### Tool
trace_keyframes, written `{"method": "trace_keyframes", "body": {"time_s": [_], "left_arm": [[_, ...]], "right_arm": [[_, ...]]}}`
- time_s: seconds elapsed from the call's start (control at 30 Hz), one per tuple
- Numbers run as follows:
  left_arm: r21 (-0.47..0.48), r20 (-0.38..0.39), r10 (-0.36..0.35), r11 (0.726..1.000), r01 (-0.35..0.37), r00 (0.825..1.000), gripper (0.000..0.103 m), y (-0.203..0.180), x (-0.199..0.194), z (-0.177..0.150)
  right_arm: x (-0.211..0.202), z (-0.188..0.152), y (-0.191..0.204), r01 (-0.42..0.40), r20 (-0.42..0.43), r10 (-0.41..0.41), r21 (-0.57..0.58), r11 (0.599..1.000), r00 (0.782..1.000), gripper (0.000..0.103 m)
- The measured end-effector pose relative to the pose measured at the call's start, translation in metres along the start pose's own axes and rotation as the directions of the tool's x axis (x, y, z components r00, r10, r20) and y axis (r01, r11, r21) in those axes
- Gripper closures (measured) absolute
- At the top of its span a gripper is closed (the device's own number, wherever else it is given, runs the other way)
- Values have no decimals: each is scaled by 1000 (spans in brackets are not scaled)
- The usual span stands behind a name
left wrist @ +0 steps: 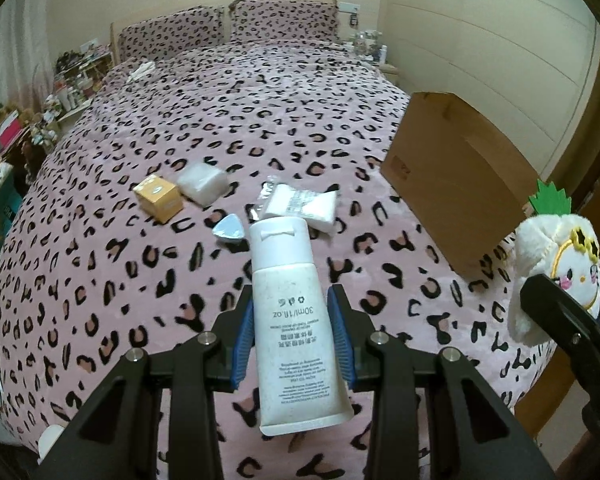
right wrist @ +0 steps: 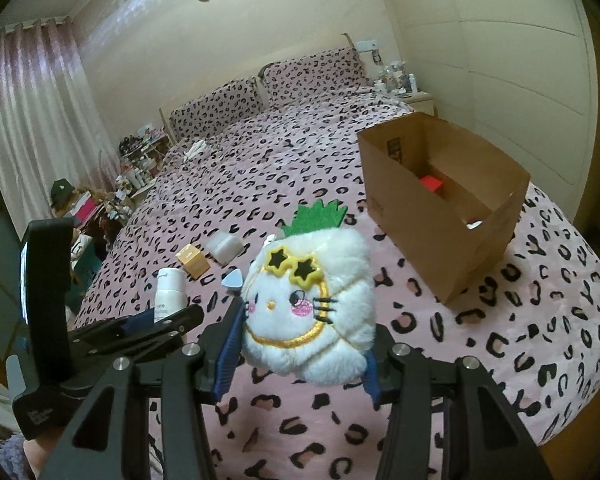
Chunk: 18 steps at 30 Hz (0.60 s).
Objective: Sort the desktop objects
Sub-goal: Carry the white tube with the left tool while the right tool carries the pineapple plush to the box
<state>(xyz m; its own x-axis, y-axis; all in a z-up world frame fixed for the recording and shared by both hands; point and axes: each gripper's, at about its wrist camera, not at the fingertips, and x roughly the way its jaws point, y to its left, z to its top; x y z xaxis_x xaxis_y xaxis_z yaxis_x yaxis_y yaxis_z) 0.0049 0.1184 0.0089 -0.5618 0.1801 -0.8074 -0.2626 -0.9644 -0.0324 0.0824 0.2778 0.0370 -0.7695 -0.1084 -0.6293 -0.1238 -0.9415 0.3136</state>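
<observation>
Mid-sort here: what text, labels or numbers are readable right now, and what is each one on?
"30ml/1fl.oz", upside down in the left wrist view, on the white tube held in the left hand-held gripper.
The tube's smaller print below it: too small to read.
Label on the white packet: blurred.
Print on the cardboard box: unreadable.
Orange box logo: unreadable.

- Left wrist view looks steeply down along its jaws over the bed (left wrist: 260, 92), close above the cover, box (left wrist: 452, 184) at right.
- Right wrist view looks less steeply, headboard upper centre.
- Both share the bed, box (right wrist: 440, 216) and each other's gripper at the frame edge.
</observation>
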Motion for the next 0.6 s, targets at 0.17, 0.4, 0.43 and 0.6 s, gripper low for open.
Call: {"method": "trace_keyframes", "body": {"time_s": [0.17,0.4,0.43,0.6], "left_arm": [[28,0,-15,999,15,1000,67,-15,3,4],[60,-9,-32,998,33,999,67,-30,12,12],[64,-11,-34,997,35,999,67,-32,14,13],[79,-19,-44,996,45,999,67,-41,25,20]], "right_arm": [[-4,0,-7,13,8,-13,8,1000,1000,53],[-3,1,-21,29,5,-29,26,999,1000,53],[-2,1,-24,32,3,-32,30,999,999,53],[5,3,-33,43,-7,-43,39,998,999,53]]}}
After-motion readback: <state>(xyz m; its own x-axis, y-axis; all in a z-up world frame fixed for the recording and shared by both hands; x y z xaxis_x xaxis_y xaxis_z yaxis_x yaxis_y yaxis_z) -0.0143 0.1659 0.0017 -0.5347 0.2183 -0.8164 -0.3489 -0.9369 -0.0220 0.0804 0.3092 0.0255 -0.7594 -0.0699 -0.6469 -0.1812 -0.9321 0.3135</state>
